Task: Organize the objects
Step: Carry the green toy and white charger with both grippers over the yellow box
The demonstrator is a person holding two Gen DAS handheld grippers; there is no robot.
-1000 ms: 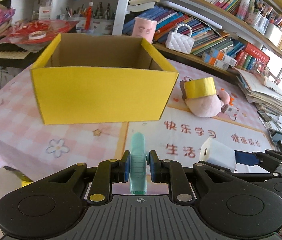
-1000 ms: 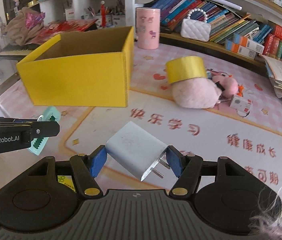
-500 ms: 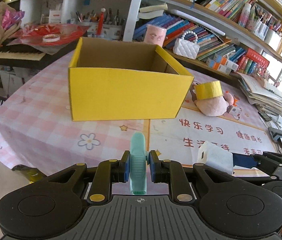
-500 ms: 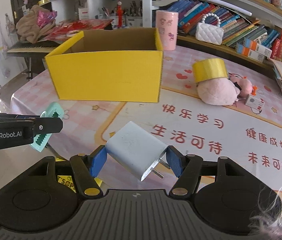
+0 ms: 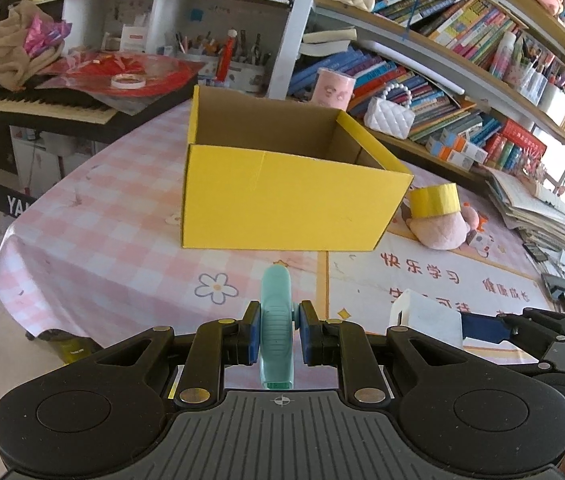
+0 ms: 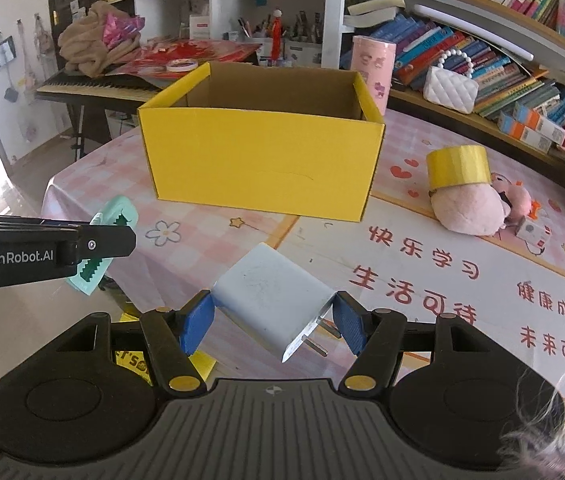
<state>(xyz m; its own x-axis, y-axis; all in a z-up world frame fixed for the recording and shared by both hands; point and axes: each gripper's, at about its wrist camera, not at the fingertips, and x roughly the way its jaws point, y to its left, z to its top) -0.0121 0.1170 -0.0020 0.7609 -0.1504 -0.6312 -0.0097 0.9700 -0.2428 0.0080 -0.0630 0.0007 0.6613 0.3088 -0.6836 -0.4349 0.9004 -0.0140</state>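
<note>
An open yellow cardboard box point(image 5: 282, 204) point(image 6: 262, 160) stands on the pink checked table; what shows of its inside looks empty. My left gripper point(image 5: 276, 334) is shut on a teal clip point(image 5: 277, 320), held above the table's near edge in front of the box; it also shows in the right wrist view point(image 6: 100, 248). My right gripper point(image 6: 274, 320) is shut on a white charger plug point(image 6: 278, 300), prongs pointing down right; the plug shows in the left wrist view point(image 5: 426, 318) too. Both grippers are well short of the box.
A yellow tape roll point(image 6: 458, 166) rests on a pink plush toy point(image 6: 470, 210) right of the box. A pink cup point(image 6: 374, 68) and white purse point(image 6: 448, 88) stand behind. Bookshelves line the back; a keyboard point(image 6: 98, 90) stands at left; papers point(image 5: 530, 208) are stacked at right.
Both grippers have pulled back and risen from the box, which now looks smaller and farther. Each still holds its object.
</note>
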